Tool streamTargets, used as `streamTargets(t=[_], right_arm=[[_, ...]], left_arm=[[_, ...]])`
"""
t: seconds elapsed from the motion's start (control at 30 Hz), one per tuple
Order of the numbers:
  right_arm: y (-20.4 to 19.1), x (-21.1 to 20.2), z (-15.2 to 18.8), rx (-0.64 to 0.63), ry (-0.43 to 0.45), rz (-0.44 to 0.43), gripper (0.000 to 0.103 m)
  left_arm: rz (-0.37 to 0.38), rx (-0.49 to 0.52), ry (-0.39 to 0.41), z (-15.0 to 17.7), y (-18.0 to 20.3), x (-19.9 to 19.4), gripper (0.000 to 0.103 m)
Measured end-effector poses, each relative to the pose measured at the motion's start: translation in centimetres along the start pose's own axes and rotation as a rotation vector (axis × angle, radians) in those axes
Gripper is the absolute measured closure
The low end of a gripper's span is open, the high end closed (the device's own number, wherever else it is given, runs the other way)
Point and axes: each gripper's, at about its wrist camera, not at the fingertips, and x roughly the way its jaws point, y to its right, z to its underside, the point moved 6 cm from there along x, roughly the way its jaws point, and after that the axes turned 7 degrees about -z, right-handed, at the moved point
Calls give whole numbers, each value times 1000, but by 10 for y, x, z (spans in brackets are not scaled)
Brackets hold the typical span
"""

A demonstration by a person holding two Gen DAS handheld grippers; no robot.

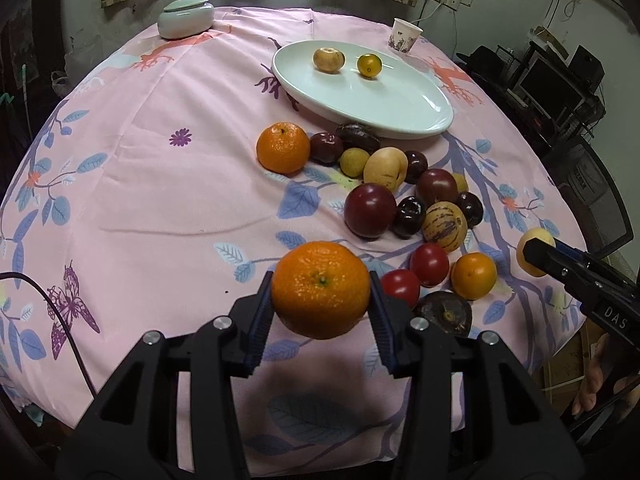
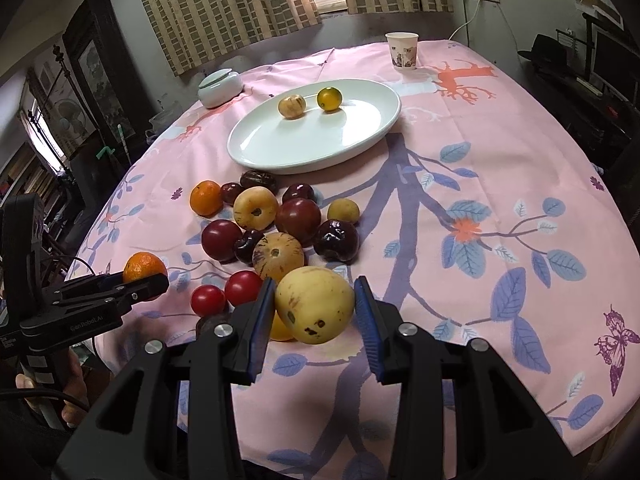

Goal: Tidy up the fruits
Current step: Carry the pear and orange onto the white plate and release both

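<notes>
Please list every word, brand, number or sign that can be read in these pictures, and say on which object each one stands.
"DAS": on the body of the right gripper, seen from the left wrist; any further letters are cut off.
"GenRobot.AI": on the body of the left gripper, seen from the right wrist; faint.
Paper cup: a printed pattern only, with no readable words.

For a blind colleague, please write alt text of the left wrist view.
The left gripper clamps an orange mandarin above a pink floral tablecloth. Beyond it lies a pile of mixed fruit, then a white plate holding two small fruits.
</notes>
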Motion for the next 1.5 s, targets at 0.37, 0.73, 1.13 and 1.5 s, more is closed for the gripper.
streamTargets(t=[0.37, 0.73, 1.13, 1.5], right_arm=[[0, 7, -7, -1, -10, -16, 62], [-4, 20, -112, -174, 42, 12, 63], [48, 152, -219, -113, -74, 90, 63], [73, 200, -240, -86, -97, 116, 63]], left_arm=[[19, 63, 59, -32, 18, -14, 58], [-33, 92, 80, -157, 12, 7, 58], [-90, 3, -30, -252, 0, 125, 57], [-89, 11, -68, -268, -1, 161, 57]])
